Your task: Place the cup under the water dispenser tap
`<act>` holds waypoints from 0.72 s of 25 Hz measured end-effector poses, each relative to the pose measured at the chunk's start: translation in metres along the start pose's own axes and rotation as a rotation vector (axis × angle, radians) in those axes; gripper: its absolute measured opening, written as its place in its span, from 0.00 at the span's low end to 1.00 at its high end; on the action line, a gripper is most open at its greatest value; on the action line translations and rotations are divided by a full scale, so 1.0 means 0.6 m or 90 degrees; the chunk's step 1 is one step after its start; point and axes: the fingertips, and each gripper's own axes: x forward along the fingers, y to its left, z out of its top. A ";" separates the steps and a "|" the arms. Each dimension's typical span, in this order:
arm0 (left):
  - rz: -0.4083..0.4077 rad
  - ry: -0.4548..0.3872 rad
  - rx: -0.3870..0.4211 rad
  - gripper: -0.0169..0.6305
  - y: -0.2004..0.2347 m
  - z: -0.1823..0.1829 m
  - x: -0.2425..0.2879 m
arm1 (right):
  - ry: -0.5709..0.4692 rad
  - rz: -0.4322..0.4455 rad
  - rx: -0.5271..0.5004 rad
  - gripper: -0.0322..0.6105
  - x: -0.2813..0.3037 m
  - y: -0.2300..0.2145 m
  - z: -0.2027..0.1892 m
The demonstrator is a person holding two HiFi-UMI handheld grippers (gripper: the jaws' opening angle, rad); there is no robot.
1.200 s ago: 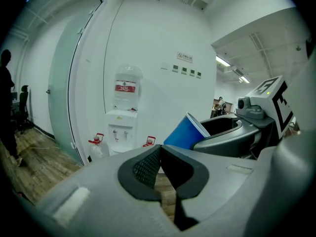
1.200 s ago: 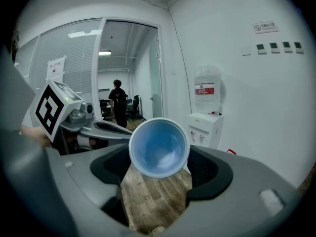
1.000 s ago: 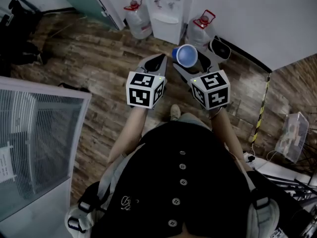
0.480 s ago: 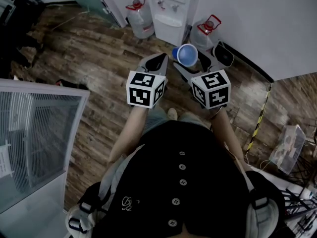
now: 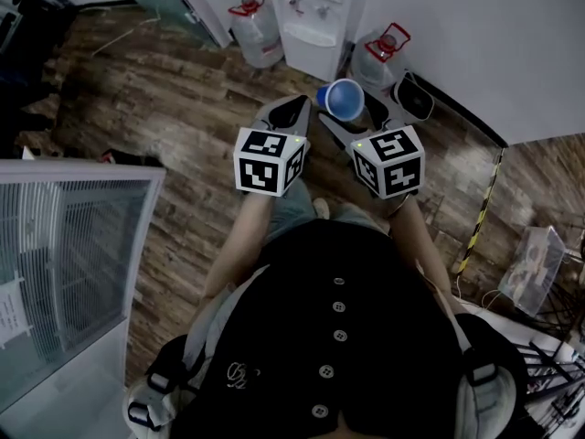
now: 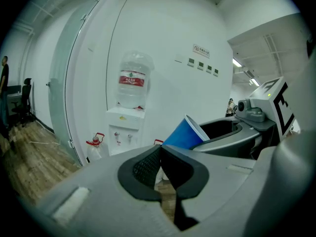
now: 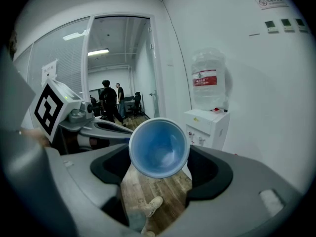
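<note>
Gripped in the right claw [image 5: 355, 106]: blue cup [image 5: 345, 99], jaws closed on its sides, open mouth tipped up and back toward the holder. Seen down the right claw [image 7: 159, 169] as a round blue rim, cup [image 7: 159, 147] empty inside. Carried in the air above the floor, short of the water dispenser [image 5: 315, 16], not under its taps.

Compared with a second ago: same grip, same tilt, both claws in nearly the same spot in the head view; only a slight shift of the room around them.

Just beside on the left, left claw [image 5: 285, 117], jaws pressed together with nothing between them, plain in its own view [image 6: 160, 169], where the cup [image 6: 183, 132] shows past the tips.

Below, a dark wooden plank floor [image 5: 164, 99]. Against the white wall [image 5: 475, 44], the white dispenser [image 7: 210, 125] with a large bottle [image 7: 207, 80] on top; on the floor either side, two water jugs with red caps [image 5: 256, 30] [image 5: 377, 53]. At left, a white cabinet with wire shelves [image 5: 64, 245]. At right, a black-and-yellow strip [image 5: 483, 199] and a clear plastic box [image 5: 537, 263]. Through a doorway in the right gripper view, people standing [image 7: 111, 100].

Both forearms stretched forward, roughly parallel, marker cubes up, claws pointed at the dispenser.
</note>
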 end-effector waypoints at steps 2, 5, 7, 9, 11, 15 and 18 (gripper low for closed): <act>-0.003 -0.005 0.001 0.03 0.015 0.012 0.011 | -0.001 -0.006 -0.003 0.60 0.013 -0.009 0.011; -0.010 -0.005 0.006 0.03 0.044 0.032 0.036 | -0.006 -0.017 -0.002 0.60 0.042 -0.027 0.032; -0.018 -0.002 0.007 0.03 0.064 0.043 0.057 | -0.003 -0.023 0.001 0.60 0.066 -0.043 0.041; -0.026 0.001 0.007 0.03 0.084 0.054 0.076 | 0.002 -0.028 0.005 0.60 0.093 -0.057 0.052; -0.034 0.004 0.007 0.03 0.107 0.065 0.091 | 0.004 -0.032 0.006 0.60 0.120 -0.067 0.068; -0.052 0.009 0.013 0.03 0.151 0.097 0.127 | -0.001 -0.045 0.009 0.60 0.167 -0.091 0.106; -0.067 0.012 0.026 0.03 0.178 0.123 0.150 | 0.001 -0.056 0.011 0.60 0.199 -0.109 0.127</act>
